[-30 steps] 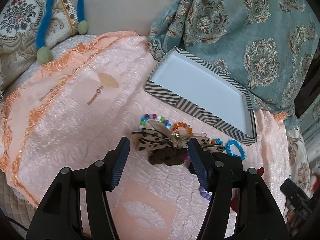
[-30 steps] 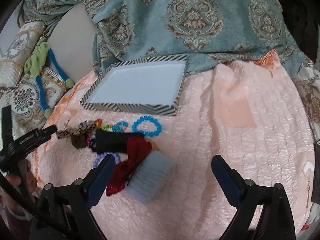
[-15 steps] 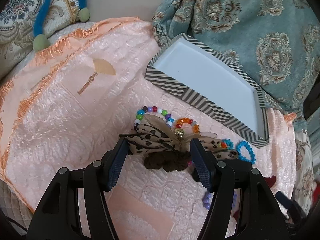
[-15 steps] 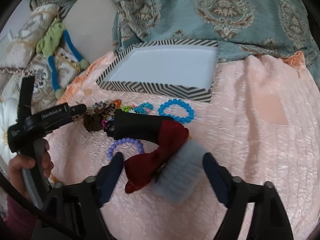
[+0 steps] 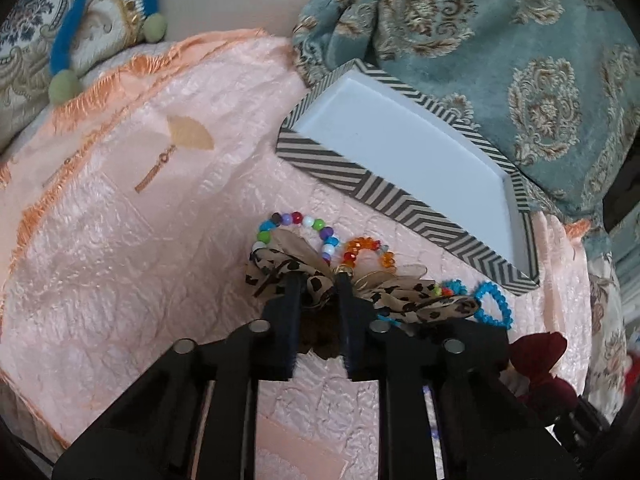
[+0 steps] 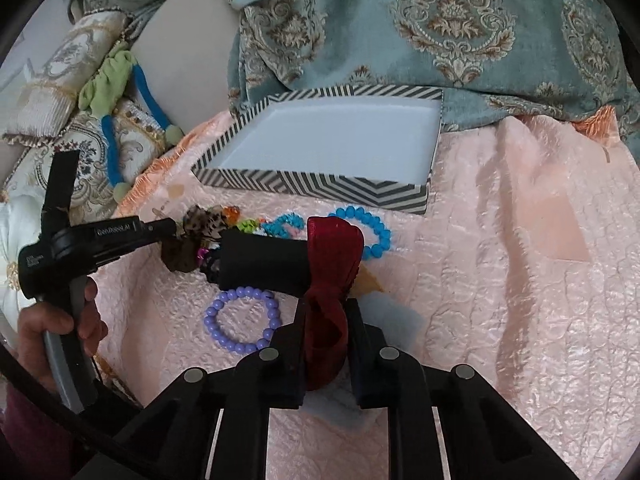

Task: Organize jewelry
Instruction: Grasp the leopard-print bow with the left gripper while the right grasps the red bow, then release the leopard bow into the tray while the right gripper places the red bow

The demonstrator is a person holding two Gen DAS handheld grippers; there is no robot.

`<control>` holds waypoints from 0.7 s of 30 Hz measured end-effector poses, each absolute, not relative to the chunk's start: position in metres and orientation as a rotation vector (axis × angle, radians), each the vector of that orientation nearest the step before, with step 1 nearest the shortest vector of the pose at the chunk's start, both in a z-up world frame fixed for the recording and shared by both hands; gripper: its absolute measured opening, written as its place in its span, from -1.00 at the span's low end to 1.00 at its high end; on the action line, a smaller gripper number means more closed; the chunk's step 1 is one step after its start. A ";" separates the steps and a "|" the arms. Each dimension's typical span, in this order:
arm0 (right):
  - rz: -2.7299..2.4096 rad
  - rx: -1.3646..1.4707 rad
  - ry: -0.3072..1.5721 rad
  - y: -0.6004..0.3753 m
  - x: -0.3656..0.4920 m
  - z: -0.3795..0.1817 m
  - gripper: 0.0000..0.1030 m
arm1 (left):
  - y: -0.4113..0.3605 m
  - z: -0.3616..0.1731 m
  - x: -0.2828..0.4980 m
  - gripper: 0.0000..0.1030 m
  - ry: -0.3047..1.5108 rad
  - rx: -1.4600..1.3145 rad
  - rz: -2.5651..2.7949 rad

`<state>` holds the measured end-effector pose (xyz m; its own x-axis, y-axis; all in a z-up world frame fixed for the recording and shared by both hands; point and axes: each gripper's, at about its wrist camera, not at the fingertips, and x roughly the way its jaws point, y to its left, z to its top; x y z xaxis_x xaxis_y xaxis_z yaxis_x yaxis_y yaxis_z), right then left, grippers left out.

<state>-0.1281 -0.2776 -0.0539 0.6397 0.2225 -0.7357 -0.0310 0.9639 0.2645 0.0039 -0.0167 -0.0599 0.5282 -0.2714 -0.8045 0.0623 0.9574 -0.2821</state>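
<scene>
My left gripper is shut on a leopard-print bow hair clip lying on the peach cloth; it also shows in the right wrist view. My right gripper is shut on a dark red bow. The striped box with a white inside stands empty behind them, seen too in the right wrist view. Bead bracelets lie around: multicolour, orange, blue, purple.
A black rectangular piece lies by the red bow, with a pale blue pad under it. A teal patterned blanket rises behind the box. Patterned cushions lie at the left. The peach cloth stretches to the right.
Both grippers moved forward and shut: the left closed on the leopard bow, the right closed on the dark red bow.
</scene>
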 end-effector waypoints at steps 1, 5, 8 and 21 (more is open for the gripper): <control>0.150 0.243 0.858 -0.279 -0.130 -0.050 -0.71 | -0.015 -0.059 0.003 -0.77 0.995 -0.237 -0.210; 0.157 0.257 0.820 -0.282 -0.137 -0.036 -0.71 | -0.003 -0.051 -0.002 -0.82 0.978 -0.269 -0.223; 0.153 0.258 0.802 -0.283 -0.141 -0.029 -0.71 | 0.006 -0.047 -0.004 -0.83 0.970 -0.298 -0.218; 0.161 0.269 0.765 -0.282 -0.139 -0.011 -0.71 | 0.020 -0.019 -0.015 -0.87 0.915 -0.401 -0.280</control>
<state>-0.1393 -0.2816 -0.0107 0.7111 0.2408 -0.6605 -0.0464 0.9535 0.2976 -0.0145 0.0196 -0.0189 0.5817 -0.4001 -0.7082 0.0648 0.8907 -0.4499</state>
